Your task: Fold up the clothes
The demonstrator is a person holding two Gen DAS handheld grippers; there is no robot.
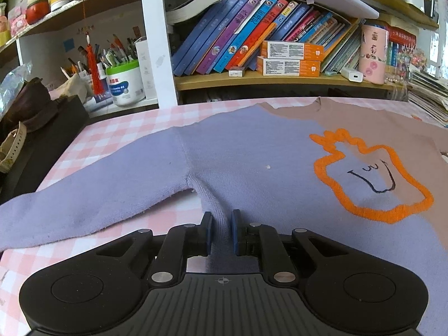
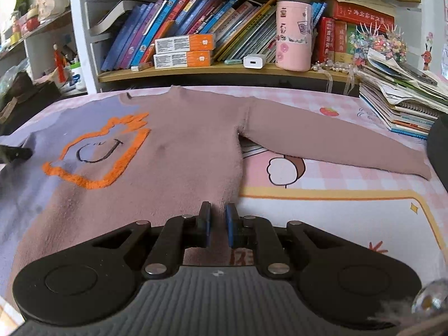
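A two-tone sweater lies flat on the table, lilac on its left half (image 1: 246,151) and dusty pink on its right half (image 2: 190,140), with an orange outlined figure on the chest (image 1: 369,173). Both sleeves are spread out sideways. My left gripper (image 1: 221,229) is shut on the lilac side edge just below the left armpit. My right gripper (image 2: 217,226) is shut on the pink side edge below the right armpit. The tip of the left gripper shows at the far left in the right wrist view (image 2: 14,153).
The table wears a pink checked cloth (image 1: 112,128) with cartoon prints (image 2: 285,170). A bookshelf (image 1: 252,78) stands right behind it. A stack of books (image 2: 400,106) lies at the right, a black box (image 1: 42,145) at the left, and a dark object (image 2: 439,151) at the right edge.
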